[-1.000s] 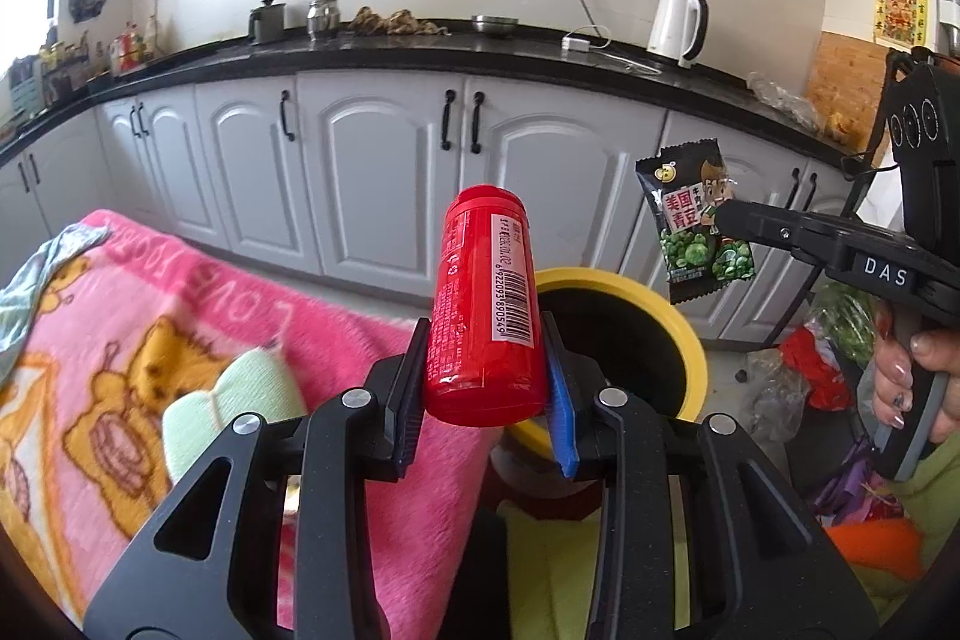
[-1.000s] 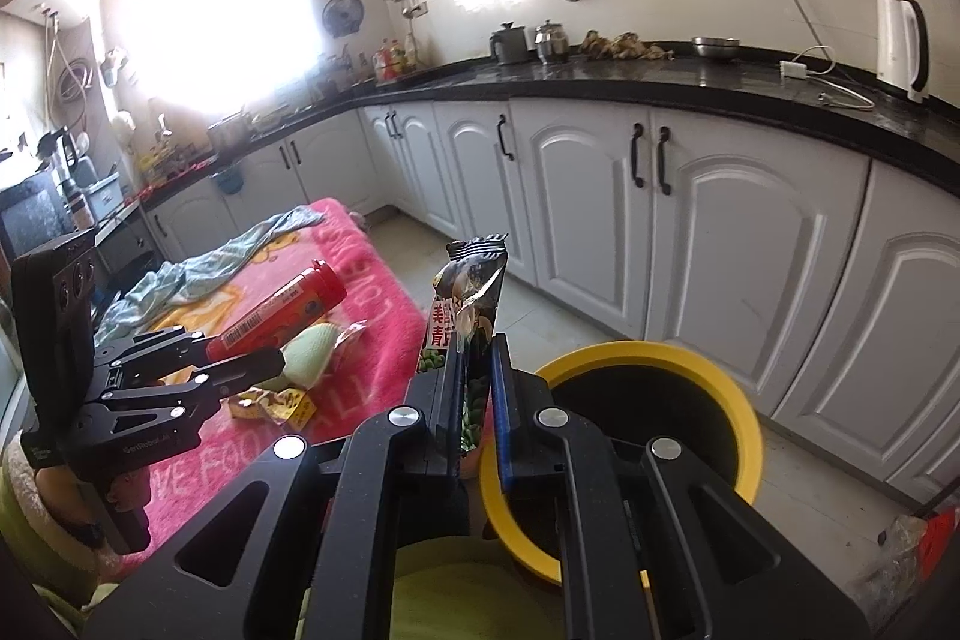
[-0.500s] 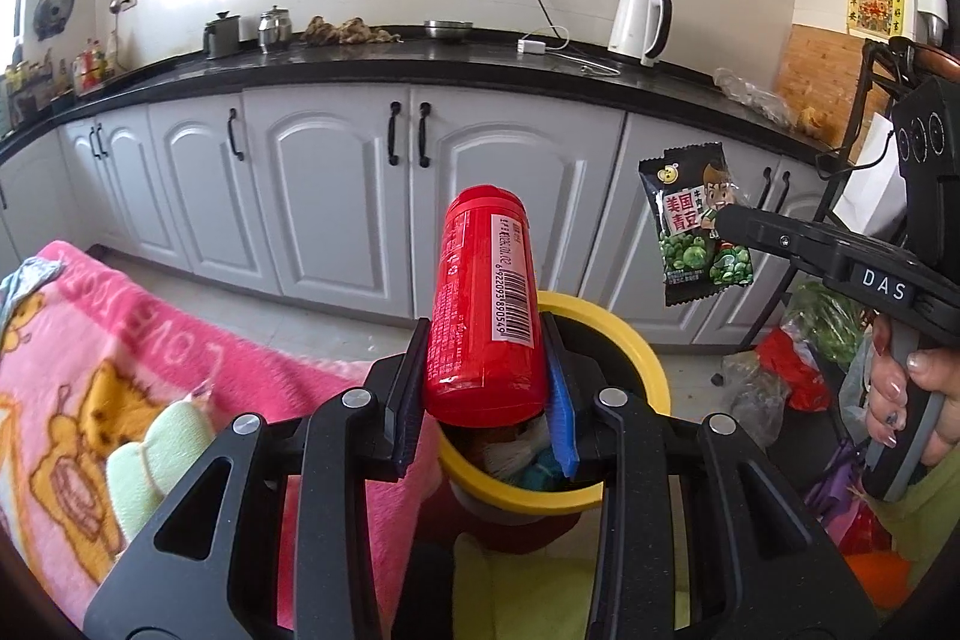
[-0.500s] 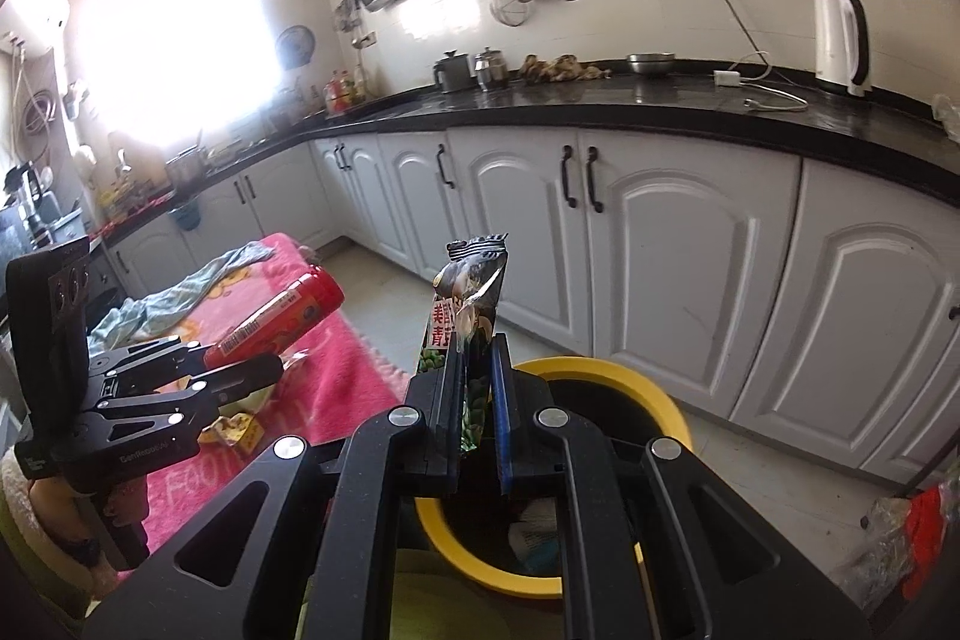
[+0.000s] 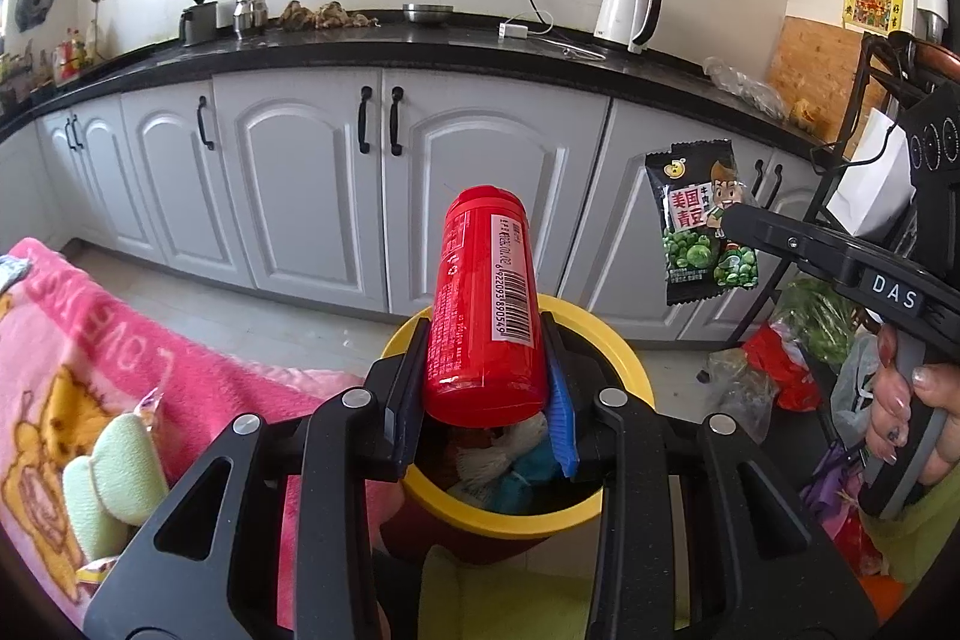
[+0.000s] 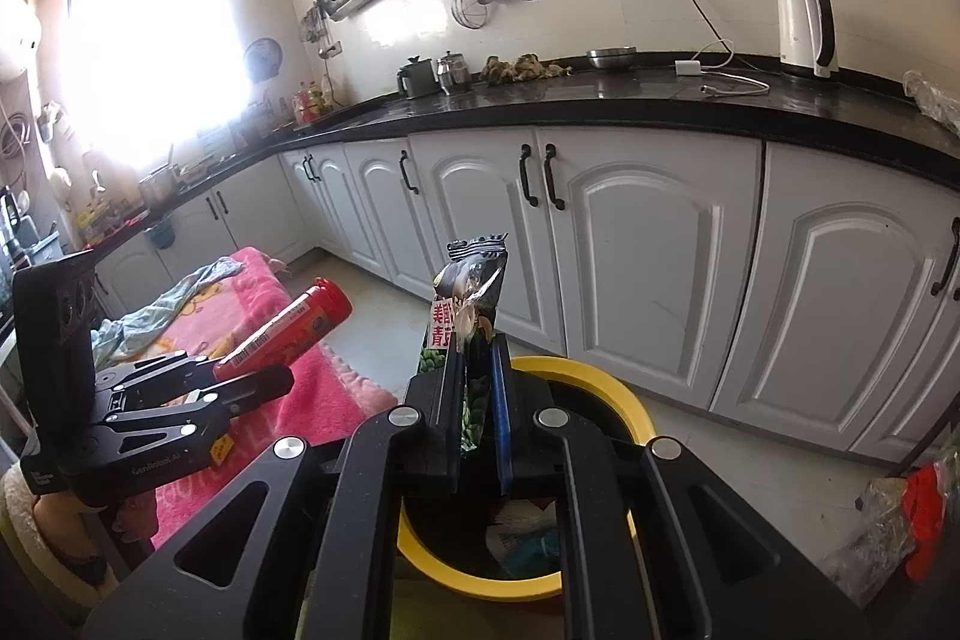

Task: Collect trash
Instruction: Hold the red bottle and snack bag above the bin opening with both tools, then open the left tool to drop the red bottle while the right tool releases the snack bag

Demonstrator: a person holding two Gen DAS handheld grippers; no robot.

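Observation:
My left gripper [image 5: 485, 388] is shut on a red bottle [image 5: 485, 298] with a barcode label and holds it upright over the near rim of a yellow-rimmed trash bin [image 5: 624, 358]. My right gripper [image 6: 477, 388] is shut on a black and green snack packet [image 6: 468, 316] and holds it above the same bin [image 6: 624, 394]. The packet [image 5: 702, 220] and right gripper [image 5: 735, 220] show at the right in the left wrist view. The bottle [image 6: 288, 328] and left gripper [image 6: 264, 379] show at the left in the right wrist view. Crumpled trash lies inside the bin.
A pink cartoon blanket [image 5: 90, 340] covers a surface left of the bin, with a pale green item [image 5: 114, 478] on it. White cabinets [image 5: 312, 184] stand behind. Plastic bags and clutter [image 5: 774, 370] lie on the floor at the right.
Both grippers have moved forward and over the bin with their loads; the bin is now nearer and its contents show. Both grips are unchanged.

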